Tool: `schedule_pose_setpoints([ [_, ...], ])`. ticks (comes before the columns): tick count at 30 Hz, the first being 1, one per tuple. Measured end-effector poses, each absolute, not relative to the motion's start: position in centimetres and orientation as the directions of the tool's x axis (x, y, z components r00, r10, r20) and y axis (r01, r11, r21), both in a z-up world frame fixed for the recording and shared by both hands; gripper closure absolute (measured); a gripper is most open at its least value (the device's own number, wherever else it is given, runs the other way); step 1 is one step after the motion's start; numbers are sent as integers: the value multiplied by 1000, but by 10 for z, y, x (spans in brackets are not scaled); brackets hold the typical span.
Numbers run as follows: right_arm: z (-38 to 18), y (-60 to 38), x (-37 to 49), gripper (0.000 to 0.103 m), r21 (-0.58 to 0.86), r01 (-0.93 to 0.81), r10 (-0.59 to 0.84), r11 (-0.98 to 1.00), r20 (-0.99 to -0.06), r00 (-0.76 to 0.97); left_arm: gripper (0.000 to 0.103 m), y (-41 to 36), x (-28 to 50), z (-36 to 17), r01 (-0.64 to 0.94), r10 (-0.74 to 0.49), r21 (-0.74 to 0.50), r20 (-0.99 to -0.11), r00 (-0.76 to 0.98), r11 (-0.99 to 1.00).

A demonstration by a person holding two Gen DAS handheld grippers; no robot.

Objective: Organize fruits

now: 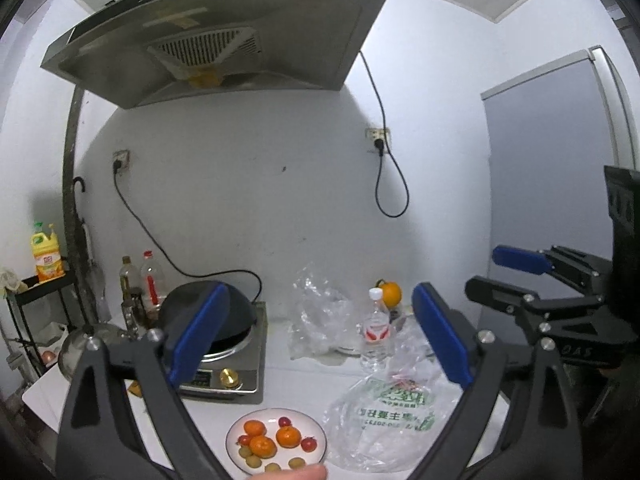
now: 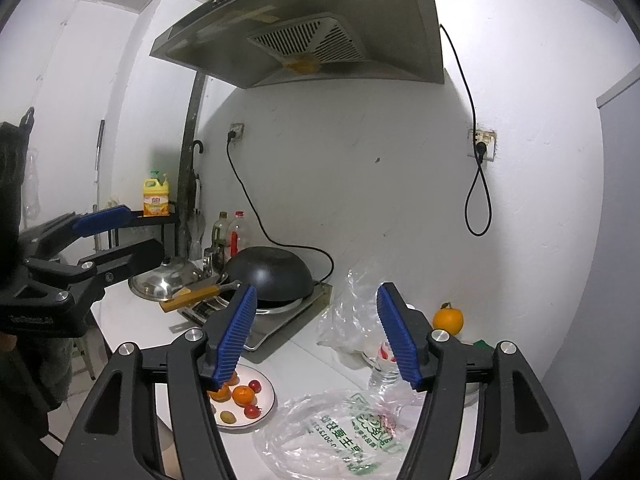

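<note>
Both grippers are hovering with fingers spread and nothing between them: the left gripper [image 1: 320, 336] and the right gripper [image 2: 316, 336]. Below them a plate [image 1: 240, 428] of small fruits [image 1: 289, 436] is sitting beside a plastic bag [image 2: 332, 432]. Farther back, an orange [image 2: 448, 319] is resting near the wall.

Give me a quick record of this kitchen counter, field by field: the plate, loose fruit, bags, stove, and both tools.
plate: white plate near the counter's front edge, holding small oranges, red cherry tomatoes and small greenish fruits
loose fruit: one larger orange by the back wall
bags: printed plastic bag flat beside the plate; clear bag crumpled behind it
water bottle: upright between the bags
stove: cooker with black wok
left tool: open, empty
right tool: open, empty
</note>
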State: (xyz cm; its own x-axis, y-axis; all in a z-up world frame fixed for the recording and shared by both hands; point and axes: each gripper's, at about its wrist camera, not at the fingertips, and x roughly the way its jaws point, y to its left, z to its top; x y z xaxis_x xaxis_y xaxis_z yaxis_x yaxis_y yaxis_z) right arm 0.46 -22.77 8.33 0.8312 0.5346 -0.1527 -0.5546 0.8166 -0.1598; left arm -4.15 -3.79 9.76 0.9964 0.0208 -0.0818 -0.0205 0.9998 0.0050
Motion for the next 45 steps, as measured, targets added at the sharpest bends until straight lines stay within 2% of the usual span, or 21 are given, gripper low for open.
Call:
schedule_pose_setpoints([
  [6,82,-228,5,32,-149,-552,532,821,-152,833,9,-40,-41,93,-31,32,11,-96,995,999],
  [45,77,-229,24,32,-142,-536,509,832,-185,840,9,-40,-12,85,-24,24,4,-130,991,1000],
])
